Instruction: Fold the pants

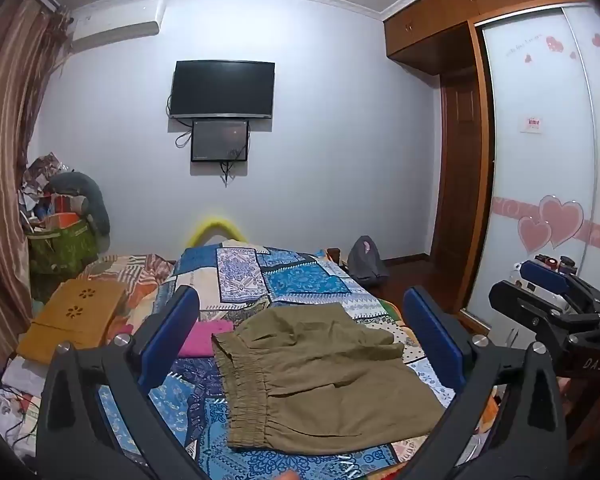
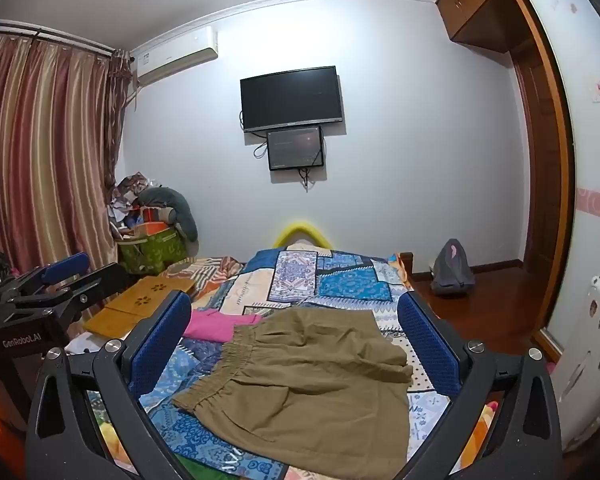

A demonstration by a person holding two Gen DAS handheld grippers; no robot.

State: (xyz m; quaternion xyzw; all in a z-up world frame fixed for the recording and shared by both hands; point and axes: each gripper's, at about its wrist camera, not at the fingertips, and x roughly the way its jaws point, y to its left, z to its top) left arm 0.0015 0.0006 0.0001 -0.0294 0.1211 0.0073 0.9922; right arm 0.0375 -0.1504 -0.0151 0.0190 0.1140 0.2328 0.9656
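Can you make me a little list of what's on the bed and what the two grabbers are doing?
Pants: olive pants, lying on the bed, elastic waistband towards the left
Folded yet: looks partly folded, rumpled at the far edge
Bed cover: blue patchwork quilt
Beside pants: pink cloth, at the far left corner
Left gripper: open, holding nothing
Right gripper: open, holding nothing
Wall: dark TV

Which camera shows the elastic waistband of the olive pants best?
The left wrist view: the waistband runs unobstructed, gathers clearly visible from end to end. The right wrist view also shows it, but more slanted and foreshortened.
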